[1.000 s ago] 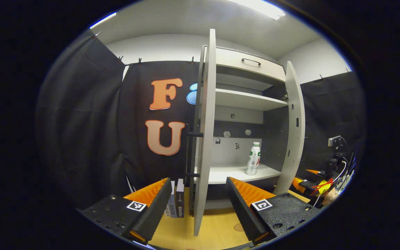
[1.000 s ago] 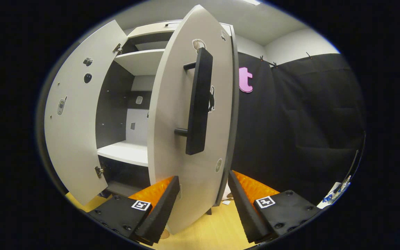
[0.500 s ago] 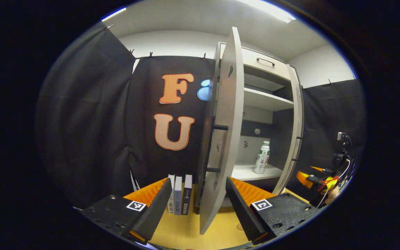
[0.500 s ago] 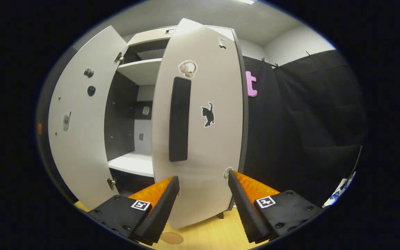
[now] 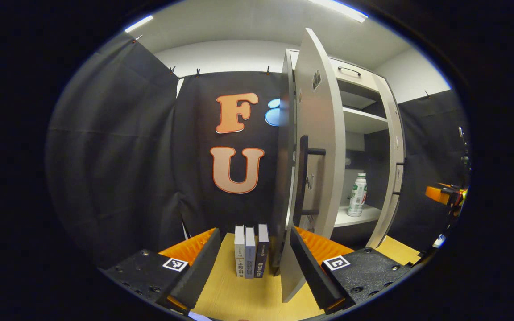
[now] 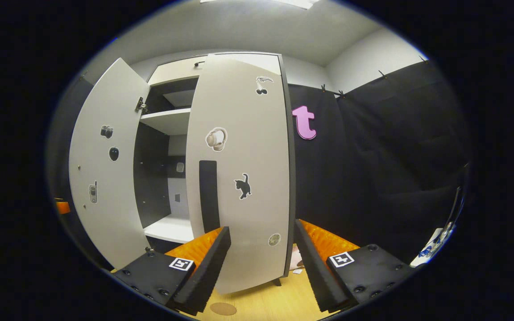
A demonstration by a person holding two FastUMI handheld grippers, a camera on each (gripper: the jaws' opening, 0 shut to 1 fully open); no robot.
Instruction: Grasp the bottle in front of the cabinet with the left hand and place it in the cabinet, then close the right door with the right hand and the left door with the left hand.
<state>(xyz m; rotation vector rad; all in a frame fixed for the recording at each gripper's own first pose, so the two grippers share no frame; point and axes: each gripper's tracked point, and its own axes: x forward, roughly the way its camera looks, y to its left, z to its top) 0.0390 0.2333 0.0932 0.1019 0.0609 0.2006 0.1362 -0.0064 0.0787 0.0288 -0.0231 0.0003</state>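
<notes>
The white bottle [image 5: 357, 195] stands upright on the cabinet's lower shelf [image 5: 350, 217]. The left door [image 5: 319, 133] is half open, its black handle [image 5: 304, 174] facing me. My left gripper [image 5: 254, 263] is open and empty, and its right finger [image 5: 310, 263] is close to that door's lower edge. In the right gripper view the right door [image 6: 243, 178], with its black handle [image 6: 209, 196], stands almost flush with the cabinet. The left door [image 6: 105, 178] hangs open beside it. My right gripper [image 6: 261, 263] is open and empty, a short way in front of the right door.
Three books [image 5: 250, 252] stand on the wooden floor [image 5: 239, 294] just left of the cabinet. Black cloth walls close in on both sides. A small round mark [image 6: 222, 308] lies on the floor before the right door. The upper shelf [image 5: 362, 122] is bare.
The right door has swung from half open to almost shut, and my right gripper has drawn back from it. The left door has swung partway toward shut, with my left gripper following it.
</notes>
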